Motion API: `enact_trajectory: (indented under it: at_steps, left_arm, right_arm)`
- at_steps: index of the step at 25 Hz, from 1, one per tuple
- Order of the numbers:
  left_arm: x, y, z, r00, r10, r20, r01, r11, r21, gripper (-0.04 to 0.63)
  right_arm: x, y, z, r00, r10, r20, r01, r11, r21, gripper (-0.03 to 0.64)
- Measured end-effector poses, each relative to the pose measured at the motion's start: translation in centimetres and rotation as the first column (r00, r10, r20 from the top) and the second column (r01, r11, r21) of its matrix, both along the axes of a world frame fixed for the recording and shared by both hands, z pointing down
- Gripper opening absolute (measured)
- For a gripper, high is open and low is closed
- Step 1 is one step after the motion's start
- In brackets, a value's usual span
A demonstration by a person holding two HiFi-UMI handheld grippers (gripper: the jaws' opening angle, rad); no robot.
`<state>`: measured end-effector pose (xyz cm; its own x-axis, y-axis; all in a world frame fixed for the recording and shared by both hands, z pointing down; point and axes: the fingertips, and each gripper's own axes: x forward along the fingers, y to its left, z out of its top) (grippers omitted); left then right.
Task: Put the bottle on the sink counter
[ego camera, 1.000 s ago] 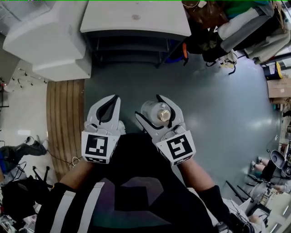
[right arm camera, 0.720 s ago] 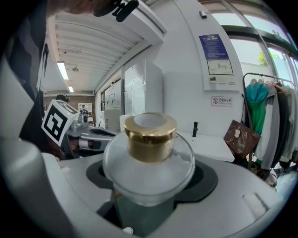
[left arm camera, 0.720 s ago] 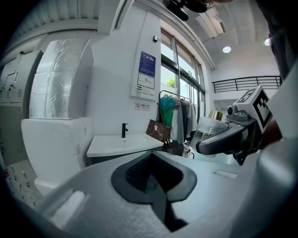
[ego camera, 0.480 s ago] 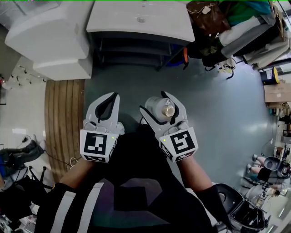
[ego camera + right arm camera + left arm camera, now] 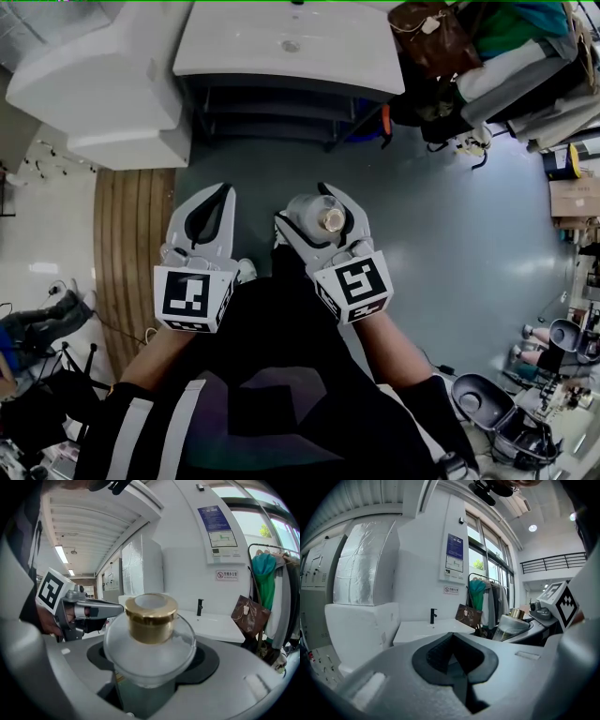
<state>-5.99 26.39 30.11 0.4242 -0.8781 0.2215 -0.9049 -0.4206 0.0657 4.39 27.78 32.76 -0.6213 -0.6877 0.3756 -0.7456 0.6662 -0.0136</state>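
A rounded clear-glass bottle with a gold cylindrical cap (image 5: pixel 149 620) is clamped between the jaws of the right gripper (image 5: pixel 301 204). Its dark pads are pressed against the bottle's body below the domed shoulder. The bottle is held roughly upright, cap uppermost, in the air above the grey floor (image 5: pixel 450 234).

The left gripper (image 5: pixel 214 199) is held just beside the right one, at its 9 o'clock in the head view. Its jaws are brought together, and nothing is gripped between them.

The white rectangular sink counter (image 5: pixel 234 47) is seen at 12 o'clock from the grippers, well apart from the bottle. A black tap (image 5: pixel 433 616) is mounted at the counter's back edge. A brown leather handbag (image 5: pixel 427 37) is placed at the counter's 3 o'clock end. Large white wrapped blocks (image 5: pixel 94 75) are stacked at the counter's 9 o'clock side. A strip of brown wooden planking (image 5: pixel 136 244) is laid at 9 o'clock from the left gripper.
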Motion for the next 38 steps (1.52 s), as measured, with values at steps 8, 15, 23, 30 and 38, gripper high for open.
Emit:
enact_trajectory:
  at_steps: [8,15,23,30,38]
  left_arm:
    - [2.2,-5.2,0.5,0.999,-0.032,0.020,0.032,0.999,-0.026,0.003]
    - [4.6,-10.4,0.5,0.998,-0.052,0.037,0.053,0.998,-0.027,0.003]
    - [6.9,-14.4,0.3,0.994,-0.085,0.066,0.087,0.996,-0.030,0.003]
    - [8.0,-16.9,0.0,0.988,-0.119,0.094,0.121,0.992,-0.018,0.003]
    - [7.5,-19.0,0.2,0.984,-0.149,0.097,0.152,0.988,-0.023,0.003]
  right_arm:
    - [2.1,-5.7,1.0,1.000,-0.031,-0.002,0.031,0.999,-0.019,0.339]
    - [4.1,-10.9,1.2,0.998,-0.059,0.002,0.059,0.998,-0.021,0.339]
    - [6.0,-15.2,1.1,0.995,-0.095,0.028,0.096,0.995,-0.024,0.339]
    - [7.2,-18.2,1.0,0.990,-0.132,0.048,0.132,0.991,-0.004,0.339]
    - [6.9,-20.8,1.0,0.986,-0.159,0.046,0.159,0.987,-0.006,0.339]
